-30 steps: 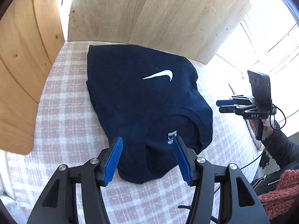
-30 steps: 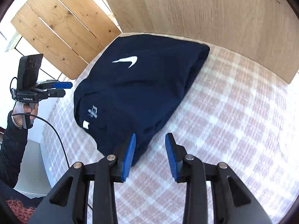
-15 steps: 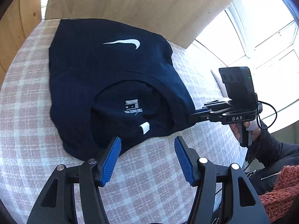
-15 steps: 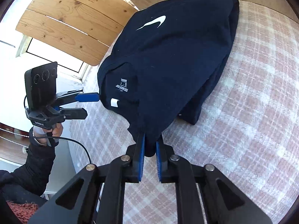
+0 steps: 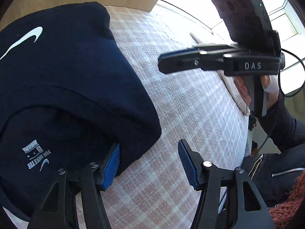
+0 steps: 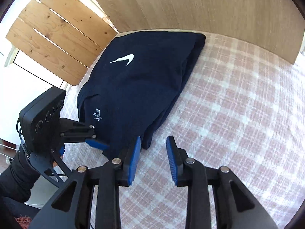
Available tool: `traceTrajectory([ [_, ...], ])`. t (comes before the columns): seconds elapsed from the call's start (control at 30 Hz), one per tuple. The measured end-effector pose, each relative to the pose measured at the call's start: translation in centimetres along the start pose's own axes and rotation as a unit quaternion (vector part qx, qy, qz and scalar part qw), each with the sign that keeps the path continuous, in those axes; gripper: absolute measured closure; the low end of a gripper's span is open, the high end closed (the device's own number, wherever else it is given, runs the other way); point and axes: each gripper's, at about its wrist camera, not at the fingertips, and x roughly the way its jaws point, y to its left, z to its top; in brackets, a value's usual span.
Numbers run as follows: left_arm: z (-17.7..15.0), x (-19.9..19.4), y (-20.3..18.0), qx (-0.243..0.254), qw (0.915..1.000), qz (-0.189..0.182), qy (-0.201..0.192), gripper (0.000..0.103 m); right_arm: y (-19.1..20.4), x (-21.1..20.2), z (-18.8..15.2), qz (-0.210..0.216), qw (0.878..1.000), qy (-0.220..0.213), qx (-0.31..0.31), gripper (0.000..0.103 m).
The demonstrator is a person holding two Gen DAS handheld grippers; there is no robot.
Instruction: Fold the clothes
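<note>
A folded navy T-shirt [image 5: 76,72] with a white swoosh lies on the checked tablecloth [image 5: 190,105]. My left gripper [image 5: 150,162] stands open at the shirt's near right corner. That corner lies partly between the jaws, over the tip of the left pad, and nothing presses it. In the right wrist view the T-shirt [image 6: 148,80] reaches down to my right gripper [image 6: 153,152]. Its jaws are opening, with the shirt's corner just off the left pad and only cloth between them. The left gripper [image 6: 94,136] shows at the shirt's left edge. The right gripper [image 5: 164,61] hovers above the table.
A wooden panel [image 6: 209,5] stands behind the table, and a slatted wooden board [image 6: 53,32] at the left. A bright window [image 5: 282,19] is at the right. The table's edge, a person's dark sleeve [image 5: 286,122] and a red knit [image 5: 286,210] are at the near right.
The right gripper, shut on the shirt's near corner half a second ago, has let it go and its jaws stand apart. The left gripper has come down and close to the shirt's collar end.
</note>
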Motion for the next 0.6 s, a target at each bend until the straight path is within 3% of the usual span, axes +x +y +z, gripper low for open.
traceTrajectory([
  [0.1, -1.3, -2.3, 0.4, -0.019, 0.9996, -0.011, -0.020, 0.045, 2.3, 1.1, 1.1, -0.012, 0.997, -0.016, -0.077, 0.074],
  [0.2, -3.5, -6.5, 1.6, -0.048, 0.9966, 0.025, -0.062, 0.043, 1.8, 4.7, 1.0, -0.080, 0.988, 0.062, -0.118, 0.073],
  [0.3, -7.0, -10.6, 3.4, -0.079, 0.9889, 0.080, -0.097, 0.039, 0.2, 4.8, 1.9, -0.068, 0.993, 0.058, -0.074, 0.073],
  [0.37, -9.0, -12.4, 5.0, -0.106, 0.9834, 0.094, -0.114, 0.039, 0.5, 4.0, 2.9, -0.047, 0.996, 0.014, -0.074, 0.073],
  [0.43, -10.5, -13.5, 6.6, -0.132, 0.9765, 0.109, -0.131, 0.039, 1.7, 4.5, 4.1, -0.040, 0.996, 0.000, -0.080, 0.072],
  [0.53, -11.8, -14.1, 8.8, -0.161, 0.9676, 0.126, -0.149, 0.039, 5.0, 7.2, 5.3, 0.001, 0.993, 0.011, -0.114, 0.072],
  [0.6, -11.8, -13.8, 10.2, -0.165, 0.9662, 0.129, -0.150, 0.039, 7.4, 10.0, 5.9, 0.012, 0.989, 0.027, -0.145, 0.072],
])
